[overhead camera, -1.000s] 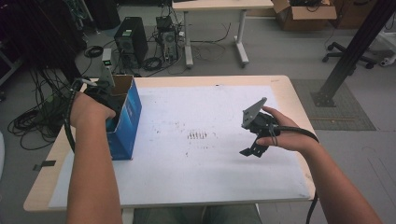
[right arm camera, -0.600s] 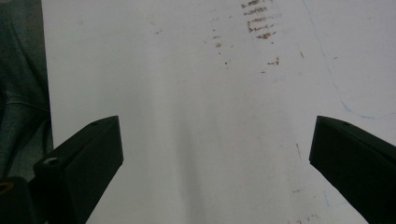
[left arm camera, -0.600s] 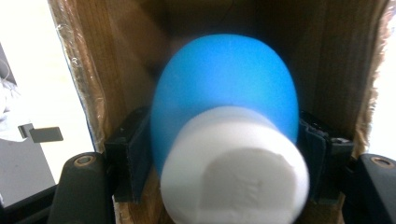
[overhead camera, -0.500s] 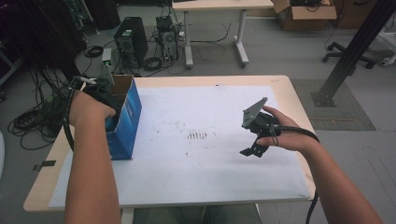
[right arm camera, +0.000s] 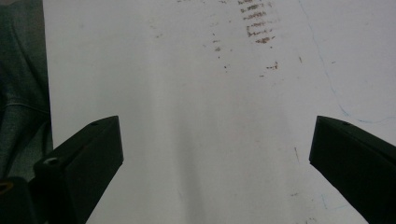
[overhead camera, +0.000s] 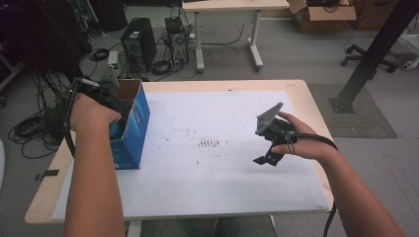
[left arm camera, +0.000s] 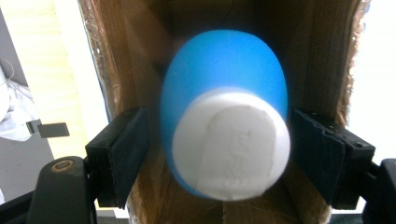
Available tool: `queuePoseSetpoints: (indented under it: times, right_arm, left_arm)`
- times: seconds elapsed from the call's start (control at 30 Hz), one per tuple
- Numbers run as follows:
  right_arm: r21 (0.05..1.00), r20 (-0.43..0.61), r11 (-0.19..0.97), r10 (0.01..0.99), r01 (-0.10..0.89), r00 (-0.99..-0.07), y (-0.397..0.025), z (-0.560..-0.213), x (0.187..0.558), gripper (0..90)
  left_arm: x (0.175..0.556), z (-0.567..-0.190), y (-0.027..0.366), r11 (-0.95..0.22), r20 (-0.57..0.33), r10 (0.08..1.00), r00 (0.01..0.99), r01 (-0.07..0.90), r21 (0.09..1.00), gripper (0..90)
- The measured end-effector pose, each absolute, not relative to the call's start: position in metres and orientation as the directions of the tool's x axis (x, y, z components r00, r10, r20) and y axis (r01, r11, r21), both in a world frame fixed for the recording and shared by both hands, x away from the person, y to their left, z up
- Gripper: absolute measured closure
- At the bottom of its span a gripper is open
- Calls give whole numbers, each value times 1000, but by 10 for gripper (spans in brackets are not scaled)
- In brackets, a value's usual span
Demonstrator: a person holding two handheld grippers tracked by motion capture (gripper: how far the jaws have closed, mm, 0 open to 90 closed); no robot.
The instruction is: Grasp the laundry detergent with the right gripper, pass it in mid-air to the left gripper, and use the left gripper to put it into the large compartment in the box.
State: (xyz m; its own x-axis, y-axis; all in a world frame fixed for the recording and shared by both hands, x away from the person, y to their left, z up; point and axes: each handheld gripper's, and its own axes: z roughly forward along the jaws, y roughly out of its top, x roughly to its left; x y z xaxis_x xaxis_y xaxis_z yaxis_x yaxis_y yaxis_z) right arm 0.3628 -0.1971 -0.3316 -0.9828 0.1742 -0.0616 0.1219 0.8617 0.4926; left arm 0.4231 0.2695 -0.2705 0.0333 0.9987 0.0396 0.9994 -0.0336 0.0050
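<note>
The blue bottle [left arm camera: 224, 93] (white-capped, at 9 o'clock) is straddled by the left gripper [left arm camera: 219, 154], jaws apart; it could slip if pinched off-centre inside the box [overhead camera: 136, 123].

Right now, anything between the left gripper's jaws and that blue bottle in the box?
Nothing visible. In the left gripper view the blue bottle, white cap toward the camera, sits between the open jaws of the left gripper inside the cardboard box. A small gap shows on each side; only the box walls flank it.
</note>
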Motion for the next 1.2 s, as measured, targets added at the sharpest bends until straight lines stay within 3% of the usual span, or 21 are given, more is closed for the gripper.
queuePoseSetpoints:
  times: [0.47, 0.87, 1.2]
  right_arm:
    - [499, -65, 859, 168, 114, -984, -197, -330, 362, 28]
    - [500, -67, 859, 163, 109, -984, -195, -330, 360, 28]
    - [500, -70, 859, 164, 108, -984, -197, -328, 358, 28]
  left_arm:
    - [414, -249, 265, -53, 70, 996, 50, 998, 39, 126]
    - [409, -231, 236, -156, 154, 977, 146, 986, 54, 2]
    - [406, -215, 195, -286, 182, 946, 268, 955, 80, 2]
